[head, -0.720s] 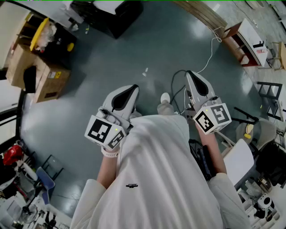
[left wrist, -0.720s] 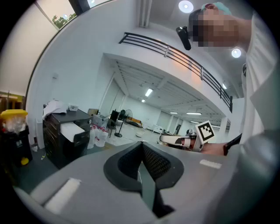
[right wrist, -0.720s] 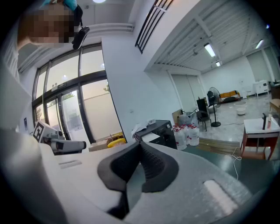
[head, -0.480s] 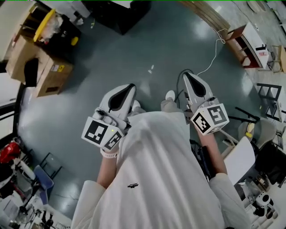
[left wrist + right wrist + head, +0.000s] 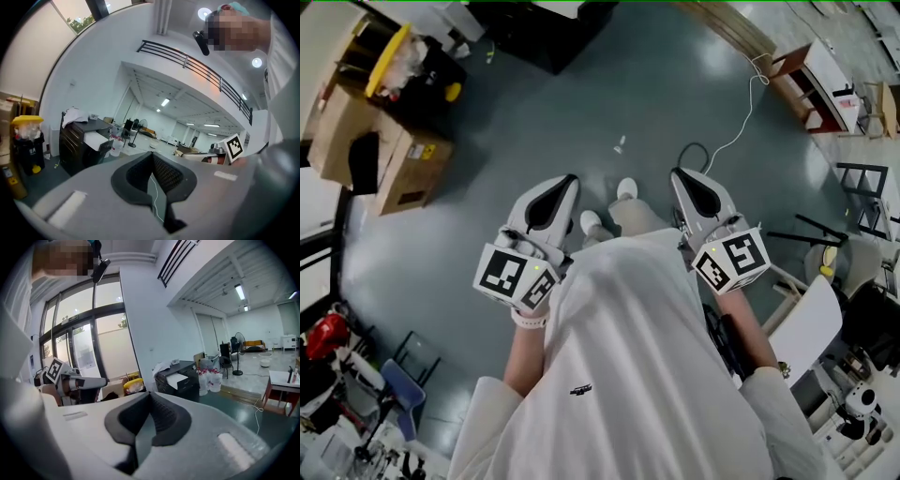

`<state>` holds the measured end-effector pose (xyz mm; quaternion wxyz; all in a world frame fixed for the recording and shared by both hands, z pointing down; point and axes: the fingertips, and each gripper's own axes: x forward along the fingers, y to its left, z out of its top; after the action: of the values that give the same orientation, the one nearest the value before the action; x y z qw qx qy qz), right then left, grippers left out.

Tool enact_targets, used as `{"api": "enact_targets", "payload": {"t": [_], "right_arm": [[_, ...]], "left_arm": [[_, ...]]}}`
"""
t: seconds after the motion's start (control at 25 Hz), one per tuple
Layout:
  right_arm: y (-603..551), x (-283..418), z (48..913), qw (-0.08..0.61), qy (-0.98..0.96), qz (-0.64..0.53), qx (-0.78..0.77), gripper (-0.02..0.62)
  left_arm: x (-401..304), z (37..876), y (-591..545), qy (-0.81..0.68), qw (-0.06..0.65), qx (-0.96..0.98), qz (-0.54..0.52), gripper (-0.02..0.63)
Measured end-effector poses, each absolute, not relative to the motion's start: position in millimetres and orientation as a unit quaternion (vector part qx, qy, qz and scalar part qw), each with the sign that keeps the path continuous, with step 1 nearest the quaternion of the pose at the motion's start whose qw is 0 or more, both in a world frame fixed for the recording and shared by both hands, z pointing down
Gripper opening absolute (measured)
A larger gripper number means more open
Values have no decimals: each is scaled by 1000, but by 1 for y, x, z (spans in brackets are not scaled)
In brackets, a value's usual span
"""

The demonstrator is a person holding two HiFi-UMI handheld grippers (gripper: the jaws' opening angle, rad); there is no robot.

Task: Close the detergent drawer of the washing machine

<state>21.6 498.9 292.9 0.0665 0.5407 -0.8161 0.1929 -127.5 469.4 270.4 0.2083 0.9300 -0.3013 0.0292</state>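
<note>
I am holding both over the grey floor [image 5: 581, 84] — left tongs [image 5: 568, 181] and right tongs [image 5: 677, 174] pressed together, pinching nothing. The cardboard box [image 5: 405, 171] label is too small to read — the detergent drawer is showing in no view.

Cardboard boxes [image 5: 411, 169] sit at ten o'clock, a black cabinet [image 5: 539, 33] at twelve, a low shelf [image 5: 816, 80] at two, all on the grey floor [image 5: 534, 122].

White left gripper [image 5: 562, 185] and right gripper [image 5: 684, 178], black-and-white marker cubes [image 5: 517, 277]; grey-green floor [image 5: 534, 122]; brown cardboard box [image 5: 408, 173].
</note>
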Motion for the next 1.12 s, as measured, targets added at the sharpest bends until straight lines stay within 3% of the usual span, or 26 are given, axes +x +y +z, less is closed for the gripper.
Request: {"api": "enact_targets", "payload": {"t": [0.2, 0.4, 1.12], "right_arm": [[472, 43, 295, 19, -793, 238, 561, 2], [451, 64, 290, 38, -805, 211, 553, 2], [393, 186, 308, -8, -778, 248, 577, 2]], "left_arm": [[-116, 264, 451, -300, 190, 934, 40, 17], [-89, 256, 433, -306, 174, 935, 51, 17], [13, 251, 389, -306, 176, 932, 84, 18]]}}
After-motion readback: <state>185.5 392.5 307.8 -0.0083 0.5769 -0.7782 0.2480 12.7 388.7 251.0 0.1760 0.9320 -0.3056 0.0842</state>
